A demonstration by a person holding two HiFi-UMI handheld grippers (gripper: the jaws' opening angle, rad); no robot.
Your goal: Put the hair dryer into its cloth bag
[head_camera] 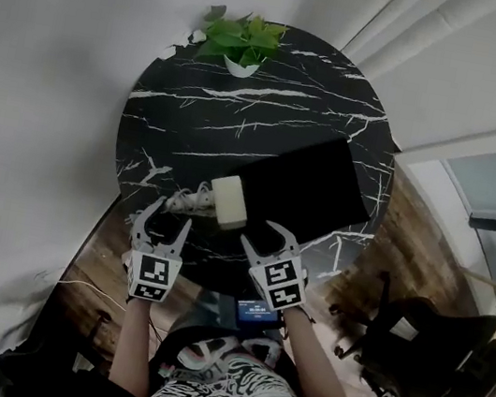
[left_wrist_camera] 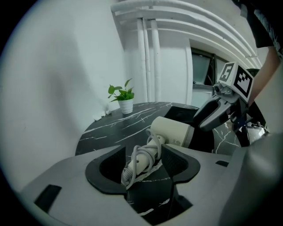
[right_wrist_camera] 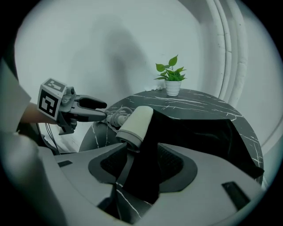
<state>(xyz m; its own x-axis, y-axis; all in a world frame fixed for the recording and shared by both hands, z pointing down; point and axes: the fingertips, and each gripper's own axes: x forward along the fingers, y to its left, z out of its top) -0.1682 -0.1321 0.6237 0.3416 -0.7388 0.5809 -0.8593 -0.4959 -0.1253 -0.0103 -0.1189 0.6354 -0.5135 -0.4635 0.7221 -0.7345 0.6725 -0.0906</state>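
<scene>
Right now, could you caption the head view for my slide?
Left gripper and right gripper, both open, poised at hair dryer and black cloth bag on a marble table.

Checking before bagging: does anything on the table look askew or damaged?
Nothing stands out. The hair dryer lies at the cloth bag's edge, its cord neatly wound; the potted plant stands upright.

On the black marble table [head_camera: 242, 125] stands a small potted plant [head_camera: 242, 42].
</scene>
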